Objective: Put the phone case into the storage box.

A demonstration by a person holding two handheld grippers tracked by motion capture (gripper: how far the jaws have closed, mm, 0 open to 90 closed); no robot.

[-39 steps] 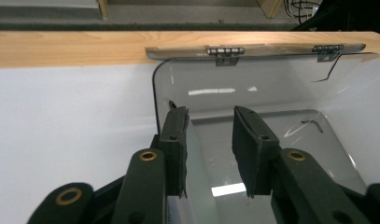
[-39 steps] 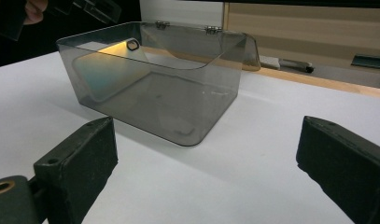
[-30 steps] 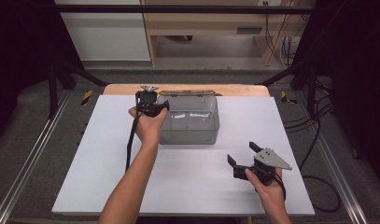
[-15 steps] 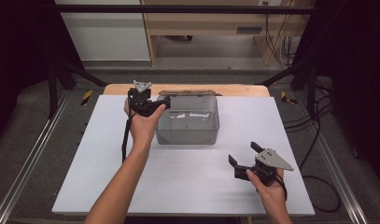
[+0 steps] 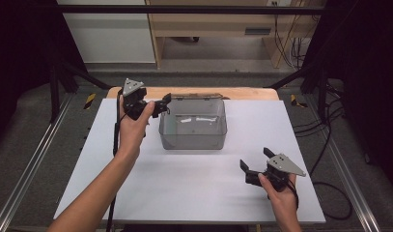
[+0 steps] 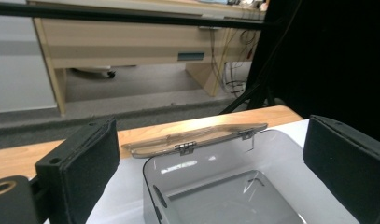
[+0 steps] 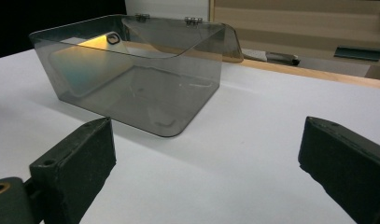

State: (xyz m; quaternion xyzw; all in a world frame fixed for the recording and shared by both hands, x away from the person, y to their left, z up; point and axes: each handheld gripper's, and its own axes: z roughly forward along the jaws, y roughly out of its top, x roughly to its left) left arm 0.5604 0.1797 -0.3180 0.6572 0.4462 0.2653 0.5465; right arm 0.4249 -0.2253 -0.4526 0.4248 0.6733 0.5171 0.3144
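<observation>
Showing smoky plastic box (image 5: 193, 126), unlabelled, lid open

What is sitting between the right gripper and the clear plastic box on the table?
Nothing visible. The right gripper, jaws open, points toward the clear plastic box across a bare stretch of the white table. The left gripper is at the box's far left corner, off that path.

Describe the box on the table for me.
The box is smoky clear plastic with rounded corners and looks empty. Its hinged lid is swung fully open and lies back behind the rear rim, on two small hinges. It sits upright on the white table, near the far edge. The left gripper hangs open at its left rim; I can't tell if they touch.
</observation>
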